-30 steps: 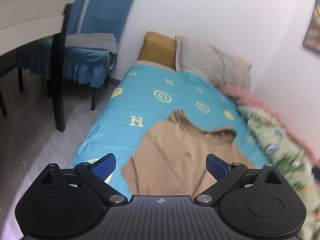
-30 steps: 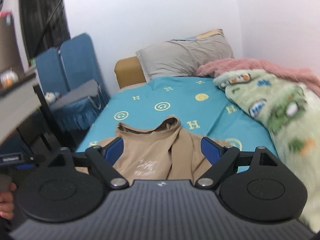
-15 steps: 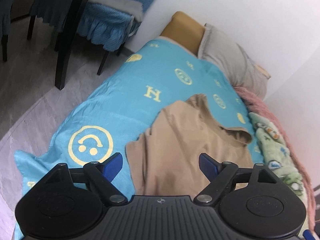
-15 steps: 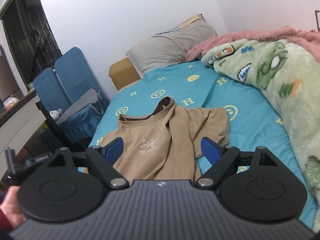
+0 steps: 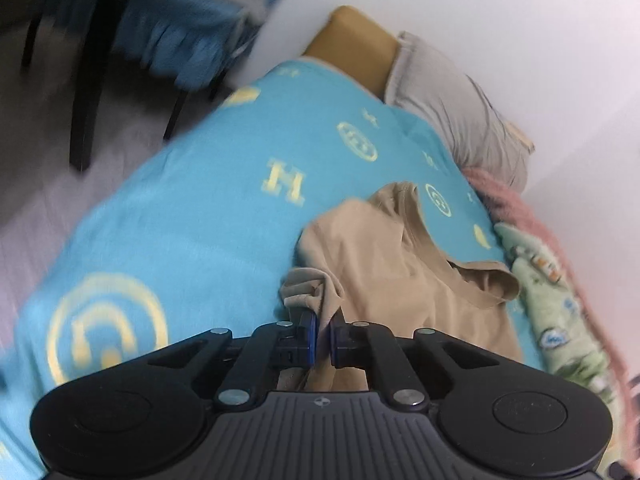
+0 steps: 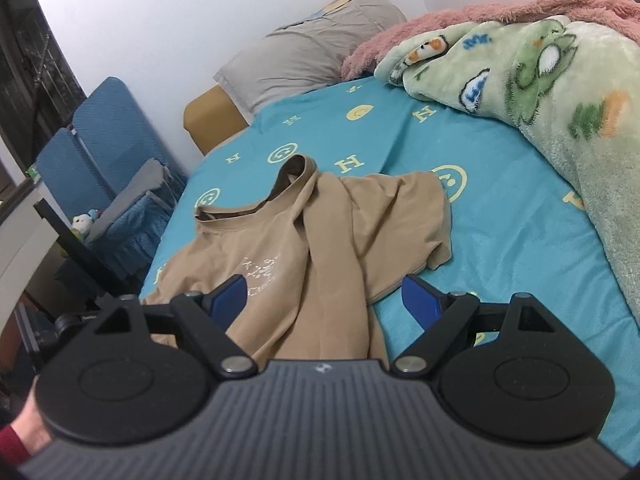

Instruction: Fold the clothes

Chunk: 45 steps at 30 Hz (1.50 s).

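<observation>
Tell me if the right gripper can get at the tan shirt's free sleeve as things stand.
Probably yes: the right gripper is open over the tan shirt, and the free sleeve lies uncovered on the bedsheet, nothing between.

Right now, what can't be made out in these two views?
- Tan T-shirt: near hem hidden behind the right gripper body, right wrist view.
- Chest print: too small to read.
- Chairs: motion-blurred, left wrist view.
- Left gripper: its closed pads cover the pinched cloth.
</observation>
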Each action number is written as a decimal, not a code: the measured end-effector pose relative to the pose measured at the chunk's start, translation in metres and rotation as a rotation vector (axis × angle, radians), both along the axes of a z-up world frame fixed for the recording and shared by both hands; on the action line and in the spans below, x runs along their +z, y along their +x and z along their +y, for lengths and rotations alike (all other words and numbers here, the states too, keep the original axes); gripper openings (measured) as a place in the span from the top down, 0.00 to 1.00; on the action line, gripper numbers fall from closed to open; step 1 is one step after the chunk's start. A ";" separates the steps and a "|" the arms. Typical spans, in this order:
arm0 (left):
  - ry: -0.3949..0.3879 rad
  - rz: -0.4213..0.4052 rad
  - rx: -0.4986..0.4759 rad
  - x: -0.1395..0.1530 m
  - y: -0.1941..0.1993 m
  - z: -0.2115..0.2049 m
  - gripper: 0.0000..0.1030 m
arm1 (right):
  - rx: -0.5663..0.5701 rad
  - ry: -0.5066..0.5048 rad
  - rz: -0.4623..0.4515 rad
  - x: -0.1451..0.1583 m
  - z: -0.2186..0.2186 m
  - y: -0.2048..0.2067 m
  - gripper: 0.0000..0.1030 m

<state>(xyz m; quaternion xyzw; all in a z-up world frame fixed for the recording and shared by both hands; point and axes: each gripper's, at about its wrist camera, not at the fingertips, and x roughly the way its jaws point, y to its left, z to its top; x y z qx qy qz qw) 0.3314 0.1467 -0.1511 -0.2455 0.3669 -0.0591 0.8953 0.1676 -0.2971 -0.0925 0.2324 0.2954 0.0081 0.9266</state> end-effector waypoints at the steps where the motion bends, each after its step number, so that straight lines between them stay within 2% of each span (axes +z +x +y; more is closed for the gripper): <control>1: 0.051 -0.014 -0.012 0.010 0.009 0.002 0.95 | -0.002 -0.001 -0.001 -0.001 -0.001 0.001 0.17; 7: 0.353 -0.052 -0.011 0.075 0.081 0.017 0.95 | -0.028 -0.041 -0.005 -0.007 -0.005 0.014 0.17; 10: 0.484 -0.044 0.028 0.085 0.113 0.022 0.95 | -0.028 -0.046 0.007 -0.012 -0.008 0.023 0.17; 12: 0.514 -0.022 0.055 0.074 0.128 0.021 0.95 | -0.034 -0.077 -0.005 -0.012 -0.010 0.027 0.17; 15: 0.483 -0.011 0.069 0.046 0.133 0.021 0.88 | -0.050 -0.128 -0.029 -0.014 -0.012 0.032 0.17; 16: 0.478 -0.002 0.077 0.038 0.130 0.021 0.79 | -0.051 -0.134 -0.031 -0.015 -0.013 0.034 0.17; 17: 0.474 0.013 0.084 0.031 0.127 0.020 0.62 | -0.050 -0.137 -0.031 -0.017 -0.014 0.036 0.17; 18: 0.464 0.022 0.082 0.026 0.122 0.018 0.57 | -0.050 -0.140 -0.032 -0.018 -0.015 0.038 0.17; 21: 0.416 0.032 0.049 0.022 0.100 0.014 0.48 | -0.036 -0.140 -0.028 -0.022 -0.015 0.043 0.17; 22: 0.400 0.035 0.043 0.024 0.090 0.012 0.41 | -0.033 -0.138 -0.029 -0.022 -0.015 0.044 0.17; 23: 0.387 0.029 0.037 0.027 0.078 0.010 0.38 | -0.028 -0.137 -0.032 -0.023 -0.014 0.045 0.17; 24: 0.384 0.015 0.027 0.032 0.065 0.007 0.37 | -0.024 -0.135 -0.034 -0.023 -0.013 0.045 0.17; 26: 0.391 -0.014 0.009 0.045 0.033 0.000 0.26 | -0.017 -0.144 -0.047 -0.021 -0.010 0.043 0.17; 27: 0.393 -0.024 0.002 0.052 0.016 -0.004 0.23 | -0.014 -0.149 -0.054 -0.020 -0.008 0.042 0.17; 30: 0.387 -0.063 -0.022 0.074 -0.035 -0.018 0.22 | -0.007 -0.162 -0.084 -0.014 -0.004 0.036 0.17; 34: 0.491 -0.152 -0.019 0.104 -0.104 -0.054 0.14 | -0.012 -0.161 -0.106 -0.004 -0.003 0.021 0.17; 36: 0.481 -0.197 -0.040 0.114 -0.135 -0.067 0.11 | -0.018 -0.161 -0.113 0.000 -0.003 0.013 0.17; 39: 0.446 -0.223 -0.076 0.121 -0.169 -0.081 0.11 | -0.050 -0.167 -0.151 0.010 -0.004 -0.009 0.17; 43: 0.498 -0.273 -0.089 0.132 -0.195 -0.100 0.10 | -0.065 -0.154 -0.163 0.023 -0.008 -0.029 0.17; 45: 0.501 -0.290 -0.075 0.138 -0.205 -0.103 0.06 | -0.063 -0.149 -0.167 0.028 -0.008 -0.035 0.17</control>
